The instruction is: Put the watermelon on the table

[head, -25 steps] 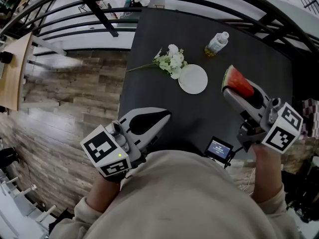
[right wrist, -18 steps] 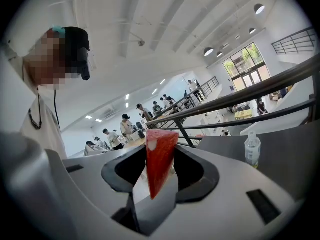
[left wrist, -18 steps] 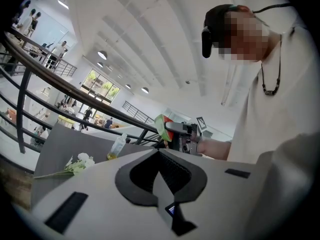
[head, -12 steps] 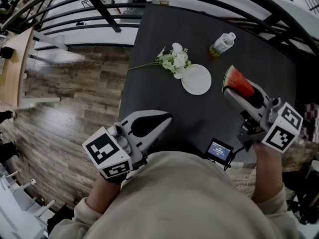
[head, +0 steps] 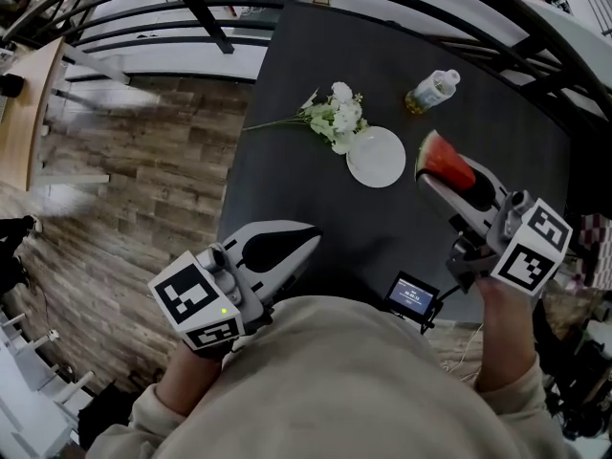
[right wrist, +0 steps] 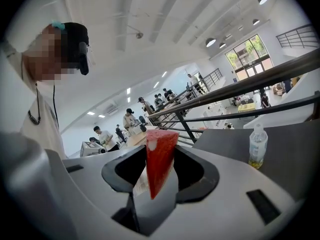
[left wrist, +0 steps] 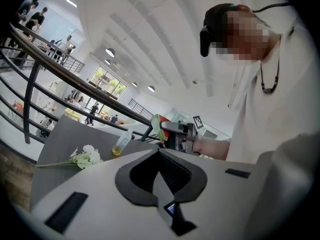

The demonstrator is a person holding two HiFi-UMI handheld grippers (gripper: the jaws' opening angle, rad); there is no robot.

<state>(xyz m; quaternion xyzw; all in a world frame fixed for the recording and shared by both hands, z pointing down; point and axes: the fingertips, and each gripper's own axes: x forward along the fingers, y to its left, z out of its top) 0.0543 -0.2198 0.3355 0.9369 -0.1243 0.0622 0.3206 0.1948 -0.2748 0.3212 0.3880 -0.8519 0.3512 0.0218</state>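
A red watermelon wedge with a green rind [head: 442, 164] is clamped between the jaws of my right gripper [head: 438, 176], above the dark table [head: 316, 194] just right of the white plate [head: 376, 156]. Seen from the right gripper view, the wedge [right wrist: 160, 156] stands upright between the pads, point down. My left gripper [head: 308, 239] hovers at the table's near left edge, jaws closed together and empty. The left gripper view has its tips [left wrist: 159, 151] meeting, with the watermelon [left wrist: 158, 127] held by the other gripper in the distance.
A sprig of white flowers [head: 332, 118] lies left of the plate. A small bottle of yellowish liquid [head: 432, 91] stands behind it. A small screen device [head: 411, 295] sits at the near edge. Black railings [head: 402, 8] curve round the far side; wood floor lies left.
The right gripper with the watermelon has come down a little and drawn closer to the plate. The left gripper has barely shifted.
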